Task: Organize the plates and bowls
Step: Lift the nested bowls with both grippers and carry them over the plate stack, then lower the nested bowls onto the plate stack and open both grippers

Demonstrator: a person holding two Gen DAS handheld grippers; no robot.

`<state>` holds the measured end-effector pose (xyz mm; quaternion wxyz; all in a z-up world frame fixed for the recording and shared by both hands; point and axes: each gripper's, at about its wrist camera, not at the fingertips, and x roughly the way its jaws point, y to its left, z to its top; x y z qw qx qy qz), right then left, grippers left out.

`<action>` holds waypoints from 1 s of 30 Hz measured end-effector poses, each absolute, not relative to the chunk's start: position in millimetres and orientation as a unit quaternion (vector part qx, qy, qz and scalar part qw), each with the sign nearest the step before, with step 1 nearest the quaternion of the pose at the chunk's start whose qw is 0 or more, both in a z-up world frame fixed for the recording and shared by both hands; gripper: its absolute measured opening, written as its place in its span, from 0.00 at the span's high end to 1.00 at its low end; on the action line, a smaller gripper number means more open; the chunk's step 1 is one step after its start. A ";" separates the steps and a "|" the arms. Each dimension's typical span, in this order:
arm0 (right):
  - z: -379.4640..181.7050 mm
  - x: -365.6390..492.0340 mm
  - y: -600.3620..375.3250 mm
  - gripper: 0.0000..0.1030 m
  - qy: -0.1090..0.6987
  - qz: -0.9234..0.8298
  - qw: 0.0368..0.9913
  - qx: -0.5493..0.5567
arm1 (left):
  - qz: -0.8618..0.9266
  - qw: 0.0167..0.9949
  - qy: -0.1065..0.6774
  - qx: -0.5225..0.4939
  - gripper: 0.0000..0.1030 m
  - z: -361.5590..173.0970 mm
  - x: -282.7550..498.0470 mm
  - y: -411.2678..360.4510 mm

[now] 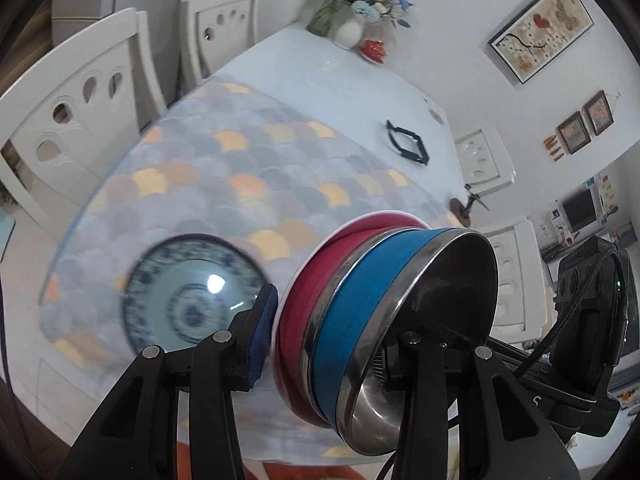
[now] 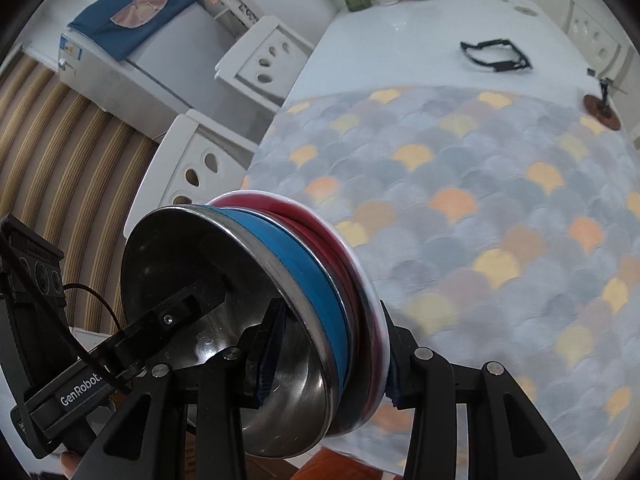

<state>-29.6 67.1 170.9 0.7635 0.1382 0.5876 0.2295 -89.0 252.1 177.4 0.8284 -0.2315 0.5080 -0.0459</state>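
A stack of nested bowls hangs tipped above the table. It is a steel bowl with a blue band [image 1: 352, 304] set inside a red bowl with a white rim [image 1: 298, 292]. My left gripper [image 1: 324, 352] is shut on the stack's rim, one pad inside the steel bowl and the other against the red one. On the opposite side my right gripper [image 2: 332, 364] is shut on the same stack [image 2: 320, 280] in the same way. A blue-and-white patterned plate [image 1: 188, 300] lies on the scale-patterned mat [image 1: 224, 184], below and left of the stack.
The mat covers the near half of a pale table [image 2: 400, 32]. On the far half lie a black strap [image 2: 496, 58] and a small brown stand [image 2: 602, 110], with vases of flowers [image 1: 352, 20] and a red lidded pot [image 1: 374, 50] at the end. White chairs [image 1: 80, 112] line the sides.
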 end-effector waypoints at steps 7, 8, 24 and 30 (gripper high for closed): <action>137.3 -31.3 129.6 0.60 0.621 0.196 0.744 0.148 | -0.058 0.804 0.546 -0.228 0.64 140.7 -83.7 315.4; 132.2 -31.3 135.4 0.60 0.625 0.192 0.742 0.150 | -0.061 0.800 0.551 -0.228 0.64 135.0 -82.8 322.3; 76.0 -29.5 175.1 0.60 0.667 0.103 0.720 0.159 | -0.118 0.744 0.617 -0.228 0.64 63.9 -64.9 364.4; 77.0 -26.3 173.1 0.60 0.662 0.087 0.727 0.161 | -0.132 0.748 0.610 -0.228 0.64 65.6 -63.6 366.8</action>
